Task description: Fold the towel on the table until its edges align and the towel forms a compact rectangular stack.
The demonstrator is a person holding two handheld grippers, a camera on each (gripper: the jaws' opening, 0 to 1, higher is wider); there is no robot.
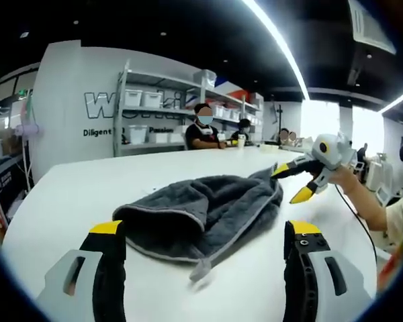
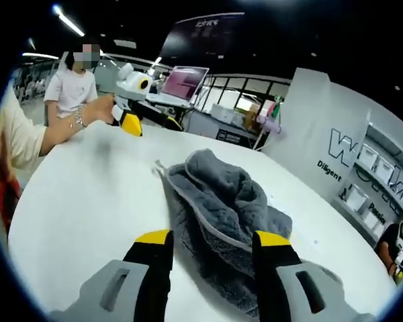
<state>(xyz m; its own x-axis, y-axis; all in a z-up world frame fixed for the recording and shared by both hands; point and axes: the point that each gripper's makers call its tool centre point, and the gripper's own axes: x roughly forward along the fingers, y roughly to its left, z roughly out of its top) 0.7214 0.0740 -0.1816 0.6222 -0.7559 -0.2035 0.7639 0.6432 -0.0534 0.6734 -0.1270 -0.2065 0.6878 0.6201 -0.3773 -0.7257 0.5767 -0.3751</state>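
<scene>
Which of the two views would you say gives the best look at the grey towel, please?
The left gripper view: the grey towel lies whole beyond the open left gripper, its bunched folds and pale edging clear. In the right gripper view the right gripper hides part of the towel's near side.

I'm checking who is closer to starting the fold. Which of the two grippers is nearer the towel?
The right gripper: in its own view the open jaws straddle the edge of the grey towel. The left gripper, also open, sits back from the towel.
</scene>
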